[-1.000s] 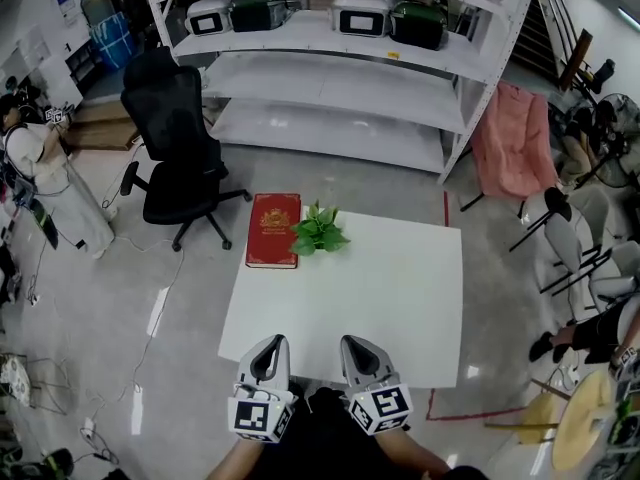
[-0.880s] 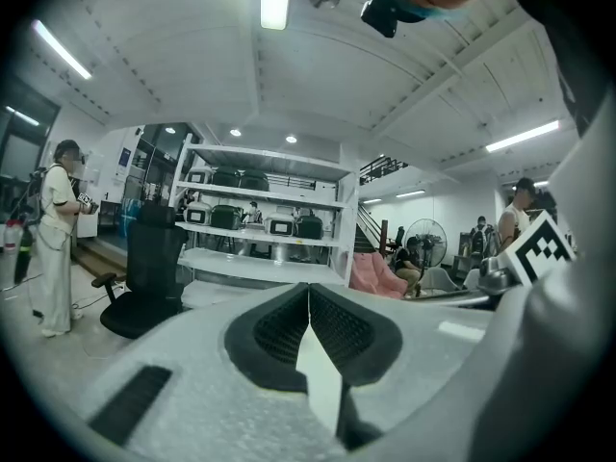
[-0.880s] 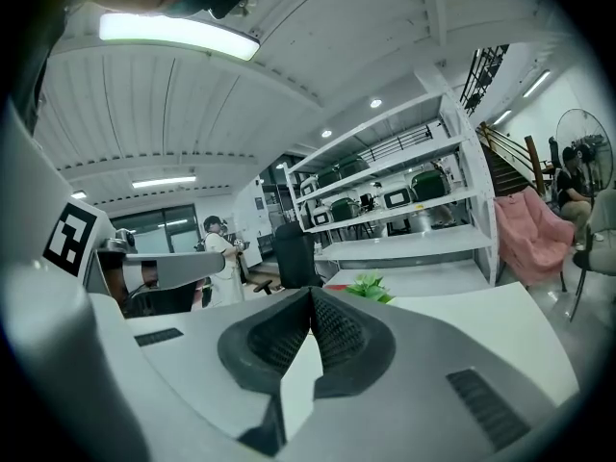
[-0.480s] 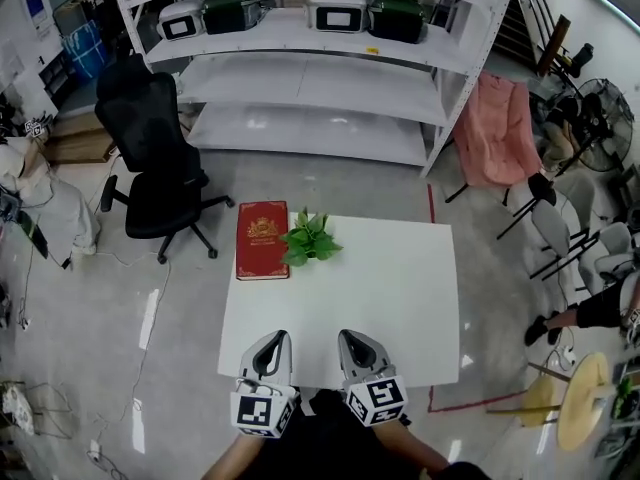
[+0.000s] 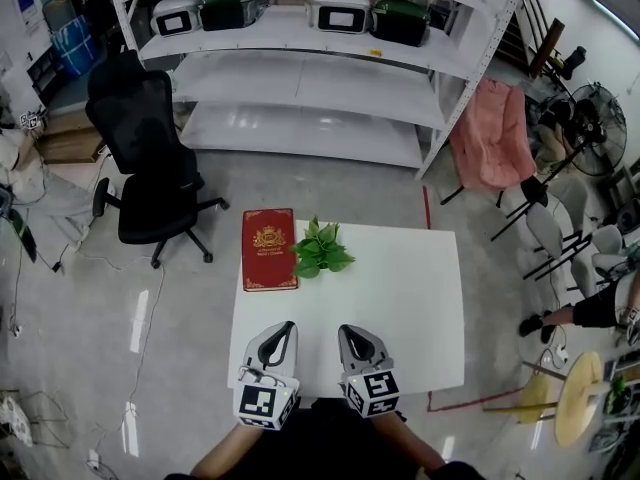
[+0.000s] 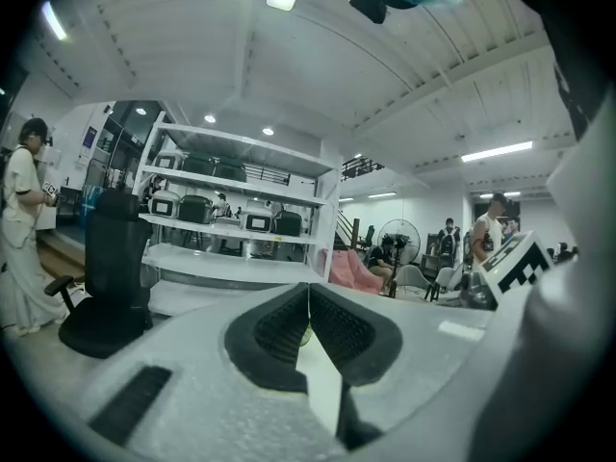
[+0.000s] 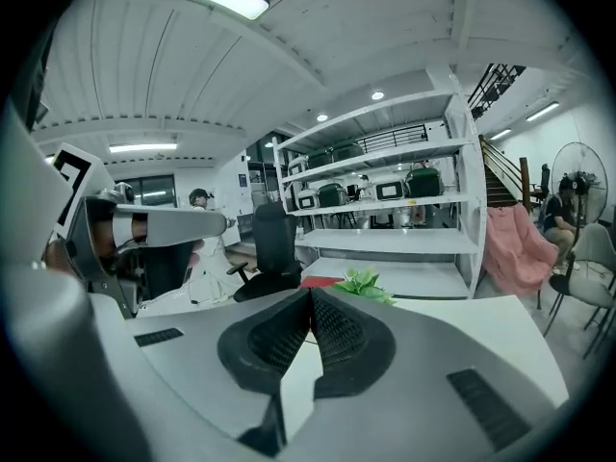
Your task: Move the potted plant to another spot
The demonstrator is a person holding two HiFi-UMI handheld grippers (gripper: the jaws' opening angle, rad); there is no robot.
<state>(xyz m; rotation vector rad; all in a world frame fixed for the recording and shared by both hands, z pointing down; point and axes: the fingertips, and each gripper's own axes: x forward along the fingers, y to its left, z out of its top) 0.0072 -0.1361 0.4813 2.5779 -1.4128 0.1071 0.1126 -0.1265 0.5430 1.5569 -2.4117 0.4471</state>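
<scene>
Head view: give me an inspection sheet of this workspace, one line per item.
Surface: white table, square top.
Job's things: potted plant upright near the far edge, beside the book.
Clutter: red book lying flat at the far-left corner.
Grippers: left gripper and right gripper both shut, empty, over the near edge.
Cables: thin cable on the floor, far left.
Surroundings: black office chair, white shelving, pink chair.

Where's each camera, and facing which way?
Head view: on the person's head, looking steeply down at the white table, potted plant, red book; left gripper, right gripper show.
Left gripper view: rides that gripper, faces the shelving rack past its shut jaws.
Right gripper view: rides that gripper, faces potted plant and shelving rack past shut jaws.
Head and right gripper views share the potted plant.
</scene>
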